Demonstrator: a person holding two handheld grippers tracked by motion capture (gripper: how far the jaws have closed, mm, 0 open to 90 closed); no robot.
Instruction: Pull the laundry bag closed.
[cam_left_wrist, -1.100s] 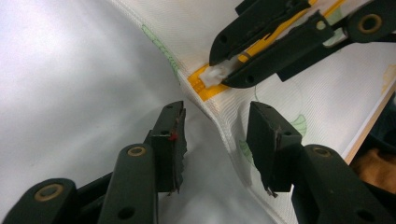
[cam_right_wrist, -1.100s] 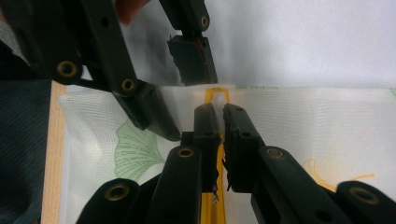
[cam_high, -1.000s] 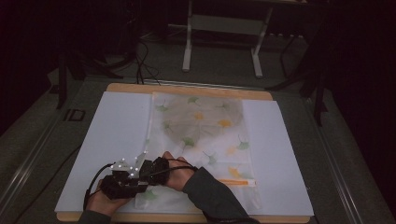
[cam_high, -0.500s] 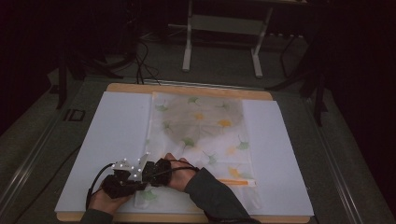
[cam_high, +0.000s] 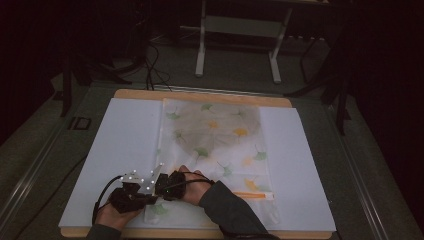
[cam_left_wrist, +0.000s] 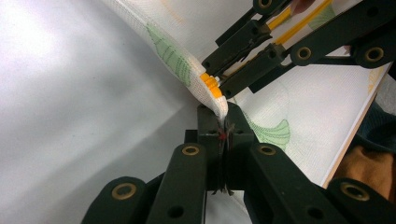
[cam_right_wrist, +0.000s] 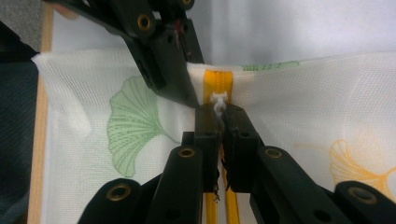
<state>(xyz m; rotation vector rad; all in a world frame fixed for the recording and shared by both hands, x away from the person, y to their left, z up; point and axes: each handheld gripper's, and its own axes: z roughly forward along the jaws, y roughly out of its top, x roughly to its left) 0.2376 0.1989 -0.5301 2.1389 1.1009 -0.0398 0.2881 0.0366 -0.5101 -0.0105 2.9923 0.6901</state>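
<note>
A white mesh bag (cam_high: 215, 145) printed with ginkgo leaves lies flat on the mat, its yellow zipper (cam_high: 250, 195) running along the near edge. At the zipper's left end both grippers meet. My left gripper (cam_left_wrist: 223, 135) is shut on the bag's corner (cam_left_wrist: 219, 105) just past the zipper's end. Its jaws have just been closing with that fabric between them. My right gripper (cam_right_wrist: 219, 114) is shut on the white zipper pull (cam_right_wrist: 218, 100), with the yellow zipper (cam_right_wrist: 218, 81) just beyond it. From above, the left gripper (cam_high: 150, 186) and right gripper (cam_high: 167, 186) sit tip to tip.
The bag rests on a white mat (cam_high: 120, 145) over a wooden board (cam_high: 200, 95). A sleeved right forearm (cam_high: 230, 212) crosses the bag's near edge. A black cable (cam_high: 102, 195) loops off the left gripper. A metal stand (cam_high: 235, 45) rises behind the table.
</note>
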